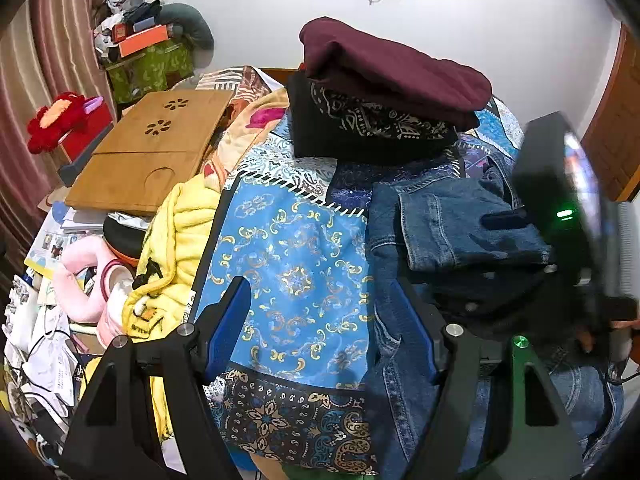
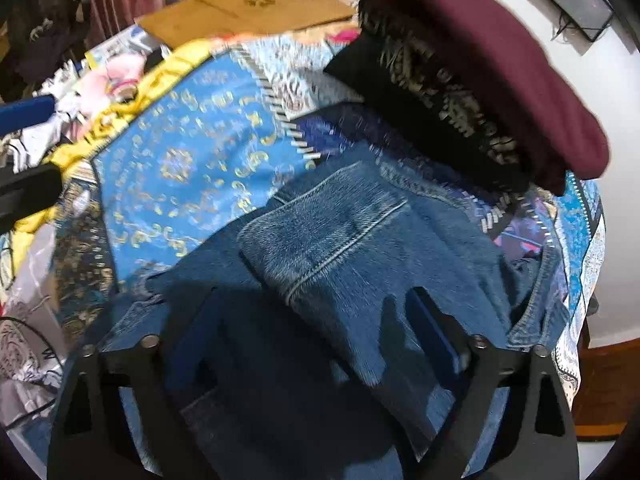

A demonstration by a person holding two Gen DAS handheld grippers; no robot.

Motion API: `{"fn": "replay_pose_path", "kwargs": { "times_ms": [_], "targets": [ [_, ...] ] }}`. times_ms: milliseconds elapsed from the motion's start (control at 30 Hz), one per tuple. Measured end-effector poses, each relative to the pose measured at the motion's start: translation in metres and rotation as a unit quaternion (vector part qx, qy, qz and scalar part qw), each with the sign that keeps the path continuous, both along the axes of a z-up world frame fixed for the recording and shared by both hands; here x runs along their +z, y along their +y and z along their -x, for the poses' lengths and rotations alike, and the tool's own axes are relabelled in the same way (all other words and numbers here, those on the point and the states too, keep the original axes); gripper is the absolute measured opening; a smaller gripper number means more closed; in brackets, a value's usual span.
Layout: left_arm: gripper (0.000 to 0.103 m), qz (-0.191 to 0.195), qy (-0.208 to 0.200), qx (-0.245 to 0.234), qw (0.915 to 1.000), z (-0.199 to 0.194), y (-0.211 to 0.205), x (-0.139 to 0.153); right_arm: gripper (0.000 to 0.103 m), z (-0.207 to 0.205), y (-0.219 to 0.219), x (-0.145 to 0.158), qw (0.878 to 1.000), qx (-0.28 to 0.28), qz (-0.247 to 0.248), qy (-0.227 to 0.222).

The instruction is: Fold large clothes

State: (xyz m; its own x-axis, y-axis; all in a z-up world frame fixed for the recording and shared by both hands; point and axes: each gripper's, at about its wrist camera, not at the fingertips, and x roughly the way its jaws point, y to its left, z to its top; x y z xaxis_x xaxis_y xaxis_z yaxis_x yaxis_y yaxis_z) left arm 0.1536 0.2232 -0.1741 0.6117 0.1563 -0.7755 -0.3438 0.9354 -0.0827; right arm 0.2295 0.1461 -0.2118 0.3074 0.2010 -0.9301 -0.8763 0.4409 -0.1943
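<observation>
My left gripper (image 1: 320, 328) hangs over the bed (image 1: 296, 248) with its fingers (image 1: 228, 320) spread wide and nothing between them but patterned blue bedspread. The denim jacket (image 1: 460, 232) lies off to its 3 o'clock, bunched along the bedspread's right side, with one folded-over panel sitting on top toward 2 o'clock. The right-hand finger of that gripper seems to sit just at the denim's near edge, though I can't tell if it touches.

My right gripper (image 2: 316, 340) is the nearer one by far. It is directly over the denim jacket (image 2: 340, 240), fingers well apart, and a sleeve or flap of the denim runs between them, its long axis going from 6 o'clock up toward 11 o'clock. The view is blurred by motion, and I cannot tell whether the pads press the cloth or merely straddle it; I read them as not clamped.

A stack of finished clothes, a maroon garment (image 1: 392, 68) atop a black printed one (image 1: 368, 128), sits at 12 o'clock beyond the jacket, close to it.

My judgement: the fold is partway, and the next move belongs to the right fingers, closing across that flap. The left would have to travel toward 3 o'clock to pin or lift the opposite edge.
</observation>
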Motion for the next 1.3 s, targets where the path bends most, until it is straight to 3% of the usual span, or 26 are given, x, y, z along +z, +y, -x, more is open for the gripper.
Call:
{"fn": "replay_pose_path", "kwargs": {
  "times_ms": [67,100,167,200,300,400,633,933,1100,1300],
  "targets": [
    [0.071,0.000,0.000,0.001,1.0000,-0.001,0.000,-0.001,0.070,-0.003,0.002,-0.007,1.000,-0.004,0.008,0.004],
    [0.071,0.000,0.000,0.000,1.0000,-0.001,0.000,-0.001,0.058,-0.006,0.002,-0.013,1.000,-0.010,0.013,0.000],
    [0.071,0.001,-0.001,-0.001,1.0000,-0.003,0.000,-0.001,0.052,-0.009,0.001,-0.017,1.000,-0.017,0.012,0.000],
    [0.071,0.001,-0.001,-0.002,1.0000,-0.003,-0.001,-0.001,0.048,-0.011,-0.002,-0.016,1.000,-0.021,0.000,0.005],
    [0.071,-0.004,-0.002,-0.008,1.0000,-0.006,-0.006,0.000,0.024,-0.009,-0.010,-0.004,0.999,-0.022,-0.030,0.009],
    [0.071,-0.016,0.003,-0.009,0.9998,-0.010,-0.012,-0.001,0.015,-0.001,-0.019,0.014,0.998,-0.020,-0.049,-0.023],
    [0.071,-0.018,0.000,-0.016,0.9997,-0.018,-0.023,0.002,0.013,0.003,-0.046,0.049,0.995,-0.031,-0.084,-0.052],
    [0.071,-0.021,0.006,-0.026,0.9994,-0.034,-0.041,0.007,0.013,-0.009,-0.113,0.096,0.980,-0.099,-0.154,-0.073],
    [0.071,-0.025,0.016,-0.045,0.9986,-0.048,-0.062,0.007,0.013,-0.017,-0.167,0.122,0.965,-0.152,-0.197,-0.083],
    [0.071,-0.035,0.028,-0.073,0.9963,-0.067,-0.092,0.004,0.012,-0.031,-0.239,0.133,0.937,-0.239,-0.241,-0.078]
  ]
}}
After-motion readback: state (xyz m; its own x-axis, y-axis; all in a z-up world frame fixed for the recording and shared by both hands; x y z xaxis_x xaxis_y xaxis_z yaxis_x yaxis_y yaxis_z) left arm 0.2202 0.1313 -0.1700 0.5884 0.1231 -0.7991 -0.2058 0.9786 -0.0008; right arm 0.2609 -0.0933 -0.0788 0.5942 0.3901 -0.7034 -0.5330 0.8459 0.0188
